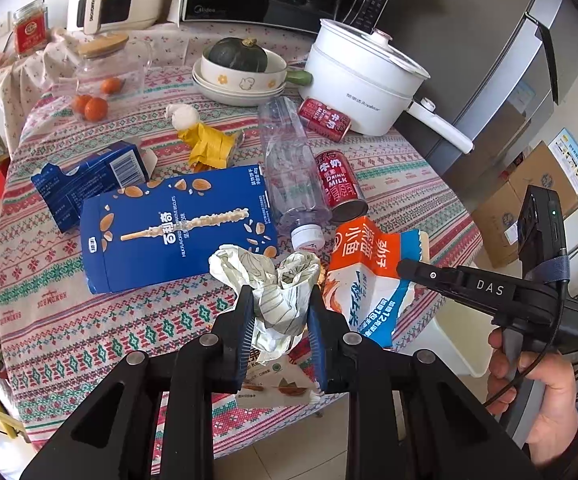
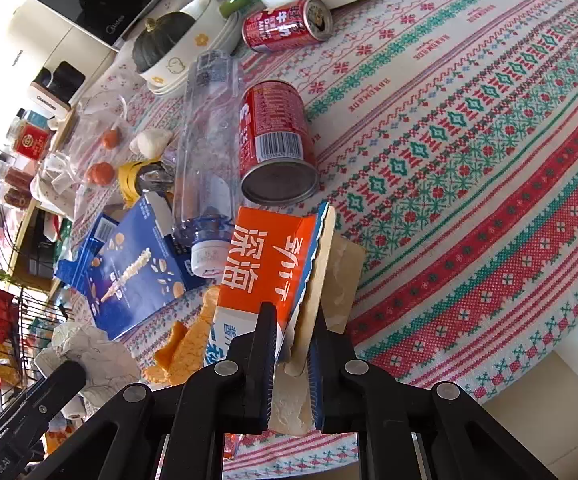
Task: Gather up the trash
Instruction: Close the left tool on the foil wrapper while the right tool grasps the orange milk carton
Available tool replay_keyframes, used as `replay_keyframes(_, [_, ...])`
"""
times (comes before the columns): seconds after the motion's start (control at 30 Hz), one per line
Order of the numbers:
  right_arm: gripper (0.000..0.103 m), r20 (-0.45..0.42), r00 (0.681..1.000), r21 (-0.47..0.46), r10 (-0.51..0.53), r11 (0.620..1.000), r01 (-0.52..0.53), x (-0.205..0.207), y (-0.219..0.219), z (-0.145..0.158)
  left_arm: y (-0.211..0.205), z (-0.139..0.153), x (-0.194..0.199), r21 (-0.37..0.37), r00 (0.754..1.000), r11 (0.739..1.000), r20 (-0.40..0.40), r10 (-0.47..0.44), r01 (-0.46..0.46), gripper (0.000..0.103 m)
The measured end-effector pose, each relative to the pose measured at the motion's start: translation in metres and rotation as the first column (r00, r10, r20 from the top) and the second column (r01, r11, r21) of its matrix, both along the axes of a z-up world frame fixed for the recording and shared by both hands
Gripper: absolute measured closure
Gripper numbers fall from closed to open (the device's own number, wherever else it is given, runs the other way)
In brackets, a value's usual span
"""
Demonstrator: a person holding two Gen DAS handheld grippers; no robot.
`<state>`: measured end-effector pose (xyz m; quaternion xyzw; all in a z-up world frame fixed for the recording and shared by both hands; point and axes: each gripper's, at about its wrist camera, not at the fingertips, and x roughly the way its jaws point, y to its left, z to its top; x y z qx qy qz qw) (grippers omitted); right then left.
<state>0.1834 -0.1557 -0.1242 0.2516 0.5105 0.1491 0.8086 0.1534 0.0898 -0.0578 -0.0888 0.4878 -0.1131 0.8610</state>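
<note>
While both grippers are loaded, nearly all the litter remains on the table, so I judge the collecting to be at an early stage.

Held items:
- Left gripper [image 1: 281, 316]: clamped on a crumpled paper wad [image 1: 267, 280], lifted just above the patterned tablecloth [image 1: 89, 340]; more wrapper hangs below the pads.
- Right gripper [image 2: 292, 344]: jaws closed on the torn edge of the orange snack carton [image 2: 265, 256], its flap pinched between the pads; the far end of the carton appears to rest on the cloth, just short of a can.

Outstanding, all beyond the fingertips:
- Large blue biscuit box [image 1: 177, 228], flat, just beyond the left gripper and to its left.
- Smaller torn blue box [image 1: 89, 180], farther left and beyond it.
- Clear plastic bottle [image 1: 289, 168], on its side, white cap pointing toward the grippers.
- Red milk can [image 1: 339, 184], lying beside the bottle, directly beyond the held carton.
- Second red can [image 1: 325, 118], farther off, near the white electric pot [image 1: 365, 80].
- Yellow wrapper [image 1: 209, 146] with a white wad touching it, well beyond the biscuit box.

No bin or bag is identifiable in either view, so where the two held pieces go cannot be told. Bowls, squash and oranges look like non-trash.
</note>
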Motion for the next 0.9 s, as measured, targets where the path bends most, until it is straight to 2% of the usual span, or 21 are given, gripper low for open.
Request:
replay_keyframes(0.1, [0.088,0.028,0.999,0.000,0.019,1.000,-0.019,0.000,-0.001,0.003,-0.003,0.000,0.001,-0.002,1.000,1.000,-0.001,-0.003,0.003,0.077])
replay_keyframes(0.17, [0.085,-0.001,1.000,0.046,0.027,0.999,-0.027,0.002,-0.003,-0.004,-0.004,0.000,0.001,-0.003,1.000,1.000,-0.002,-0.003,0.003,0.077])
replay_keyframes(0.23, [0.071,-0.047,0.999,0.076,0.015,0.997,-0.012,0.005,-0.003,-0.014,-0.004,0.000,0.000,-0.005,1.000,1.000,-0.002,-0.003,0.003,0.076])
replay_keyframes(0.3, [0.035,-0.062,0.998,0.070,-0.017,0.997,0.021,0.006,-0.002,-0.019,-0.003,0.000,0.000,-0.005,1.000,1.000,-0.002,-0.001,0.001,0.077])
replay_keyframes(0.4, [0.015,-0.071,0.997,0.062,-0.041,0.997,0.045,0.010,0.005,-0.018,0.001,0.000,0.000,-0.004,1.000,1.000,-0.005,0.005,-0.005,0.077])
replay_keyframes(0.5, [0.011,-0.064,0.998,0.027,-0.017,0.999,0.019,0.015,0.021,-0.019,0.005,-0.002,0.002,0.000,1.000,1.000,-0.012,0.011,-0.011,0.077])
replay_keyframes(0.63, [0.009,-0.096,0.995,-0.117,-0.003,0.993,-0.008,0.019,0.042,-0.033,0.007,-0.004,0.003,0.006,1.000,1.000,-0.019,0.008,-0.008,0.077])
replay_keyframes(0.73, [0.010,-0.062,0.998,-0.188,0.005,0.982,-0.017,0.016,0.051,-0.032,0.006,-0.005,0.003,0.012,1.000,1.000,-0.022,0.003,-0.003,0.076])
replay_keyframes(0.8, [0.021,-0.042,0.999,-0.194,0.009,0.981,-0.017,0.013,0.052,-0.033,0.005,-0.005,0.003,0.012,1.000,1.000,-0.024,0.003,-0.003,0.076])
replay_keyframes(0.9, [0.039,-0.050,0.998,-0.099,0.032,0.994,-0.037,0.013,0.048,-0.034,0.004,-0.005,0.003,0.005,1.000,1.000,-0.024,0.005,-0.005,0.076])
